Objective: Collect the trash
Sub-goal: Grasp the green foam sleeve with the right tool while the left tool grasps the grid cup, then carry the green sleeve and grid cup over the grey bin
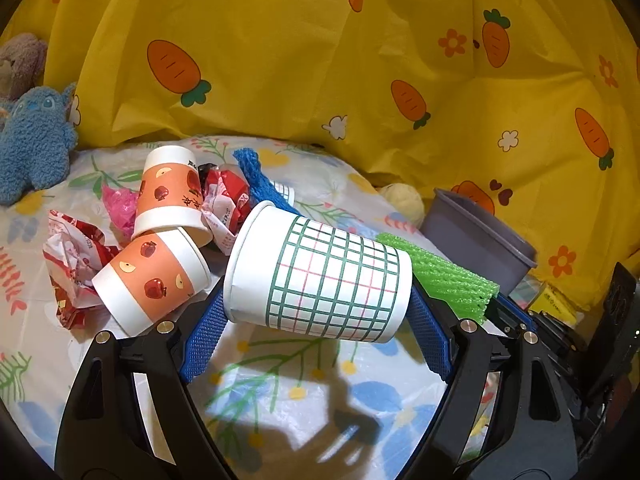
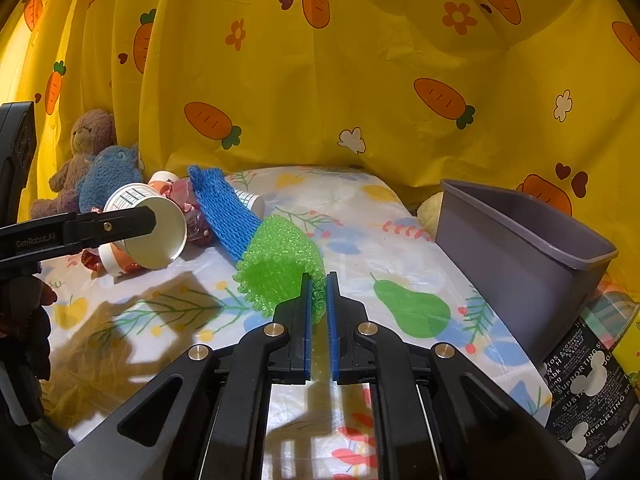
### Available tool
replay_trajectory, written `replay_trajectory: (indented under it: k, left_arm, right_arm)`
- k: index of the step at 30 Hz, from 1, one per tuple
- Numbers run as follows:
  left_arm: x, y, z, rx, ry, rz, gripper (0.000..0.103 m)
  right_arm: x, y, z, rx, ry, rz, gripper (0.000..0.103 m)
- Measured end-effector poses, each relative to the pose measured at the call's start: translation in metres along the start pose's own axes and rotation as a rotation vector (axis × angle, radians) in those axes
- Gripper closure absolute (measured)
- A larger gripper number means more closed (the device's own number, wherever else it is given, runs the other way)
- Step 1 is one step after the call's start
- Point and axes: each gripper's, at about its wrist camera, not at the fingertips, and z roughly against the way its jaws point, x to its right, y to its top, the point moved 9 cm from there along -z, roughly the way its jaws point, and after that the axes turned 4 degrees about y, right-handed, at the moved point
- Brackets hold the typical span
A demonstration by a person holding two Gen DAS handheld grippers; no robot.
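My left gripper [image 1: 316, 316] is shut on a white paper cup with a green grid [image 1: 320, 276], held sideways above the table; the cup also shows in the right wrist view [image 2: 152, 236]. My right gripper [image 2: 319, 280] is shut on a green foam net sleeve [image 2: 280, 268], which also shows in the left wrist view [image 1: 440, 272]. Two orange apple-print cups [image 1: 160, 268], crumpled red-and-white wrappers [image 1: 76, 256], a pink scrap [image 1: 120, 204] and a blue foam net [image 1: 256, 180] lie in a pile on the floral tablecloth. A grey bin [image 2: 520, 236] stands at the right.
A yellow carrot-print curtain [image 2: 360, 80] hangs behind the table. A blue plush [image 1: 36, 140] and a brown teddy [image 2: 84, 136] sit at the far left. A cream ball [image 1: 404, 200] lies beside the bin. Printed bags [image 2: 592, 392] sit past the table's right edge.
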Motion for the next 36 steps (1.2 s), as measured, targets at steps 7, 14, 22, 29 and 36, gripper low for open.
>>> replay_trajectory:
  k: [7,14,22,29,36]
  left_arm:
    - [0.008,0.006,0.011,0.018,-0.023,0.001,0.021]
    - [0.034,0.011,0.01,0.026,-0.062,-0.026,0.021]
    - [0.076,0.022,0.002,0.034,-0.12,-0.074,0.021]
    - [0.123,0.033,-0.017,0.016,-0.213,-0.105,0.021]
    - [0.191,0.056,-0.048,0.008,-0.296,-0.185,0.021]
  right_arm:
    - [0.002,0.008,0.012,0.035,-0.003,-0.003,0.095]
    - [0.012,0.016,0.02,0.062,-0.016,-0.007,0.095]
    - [0.033,0.028,0.033,0.106,-0.043,-0.018,0.096]
    - [0.07,0.044,0.05,0.162,-0.118,-0.052,0.096]
    - [0.132,0.064,0.071,0.231,-0.288,-0.094,0.096]
